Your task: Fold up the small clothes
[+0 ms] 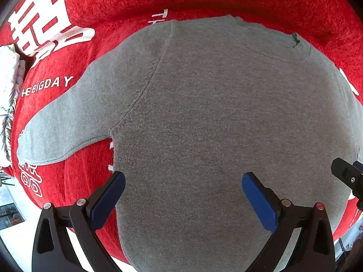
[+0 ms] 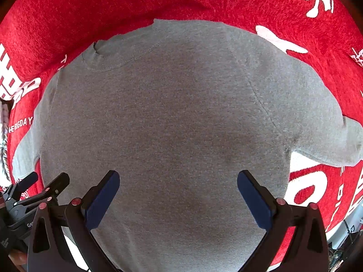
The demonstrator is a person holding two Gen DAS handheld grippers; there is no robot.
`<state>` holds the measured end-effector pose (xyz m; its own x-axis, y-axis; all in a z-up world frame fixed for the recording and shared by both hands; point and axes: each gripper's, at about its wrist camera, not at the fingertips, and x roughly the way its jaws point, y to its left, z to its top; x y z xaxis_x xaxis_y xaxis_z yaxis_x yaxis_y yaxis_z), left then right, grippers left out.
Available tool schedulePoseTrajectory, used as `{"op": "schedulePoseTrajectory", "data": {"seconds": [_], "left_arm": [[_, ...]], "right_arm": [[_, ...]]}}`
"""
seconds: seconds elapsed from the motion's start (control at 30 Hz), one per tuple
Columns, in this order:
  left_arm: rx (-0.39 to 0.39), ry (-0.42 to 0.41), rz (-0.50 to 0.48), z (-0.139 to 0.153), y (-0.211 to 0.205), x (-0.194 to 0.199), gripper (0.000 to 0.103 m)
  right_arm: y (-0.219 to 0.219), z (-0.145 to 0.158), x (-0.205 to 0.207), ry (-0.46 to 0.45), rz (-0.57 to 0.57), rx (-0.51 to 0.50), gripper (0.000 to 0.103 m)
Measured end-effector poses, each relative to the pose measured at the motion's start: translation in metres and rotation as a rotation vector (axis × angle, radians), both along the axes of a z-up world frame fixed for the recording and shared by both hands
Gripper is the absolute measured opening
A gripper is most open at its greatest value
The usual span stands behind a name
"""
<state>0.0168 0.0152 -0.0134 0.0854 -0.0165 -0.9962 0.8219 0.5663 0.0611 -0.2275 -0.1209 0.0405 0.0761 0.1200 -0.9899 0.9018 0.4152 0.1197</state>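
From my seat, working left to right: the grey sweater (image 1: 204,124) lies flat and face-up on the red blanket (image 1: 74,172), collar away from me, hem toward me, so its long axis runs straight ahead along both sets of fingers. Its left sleeve (image 1: 59,124) angles out and back toward me over the red, well to the left of my left gripper (image 1: 183,195), whose jaws stand wide apart with nothing between them, hovering over the lower body of the garment near its left side edge. My right gripper (image 2: 178,193) is just beside it, also spread open and empty, above the lower middle of the sweater; the right sleeve (image 2: 329,131) splays off to its far right. I can't tell whether either pad touches the cloth. I judge no fold has begun. The left sleeve sits nearer my left gripper, the right sleeve nearer my right, so each side's fold-in would fall to its own hand.
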Motion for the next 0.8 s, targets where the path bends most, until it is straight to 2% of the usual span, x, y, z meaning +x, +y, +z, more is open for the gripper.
{"op": "schedulePoseTrajectory", "data": {"seconds": [0.53, 0.8], "left_arm": [[-0.033, -0.071, 0.006, 0.0, 0.001, 0.004, 0.103], [-0.013, -0.05, 0.017, -0.003, 0.003, 0.009, 0.103]], "right_arm": [[0.002, -0.001, 0.014, 0.008, 0.01, -0.003, 0.103], [0.003, -0.004, 0.027, 0.007, 0.021, -0.023, 0.103]]}}
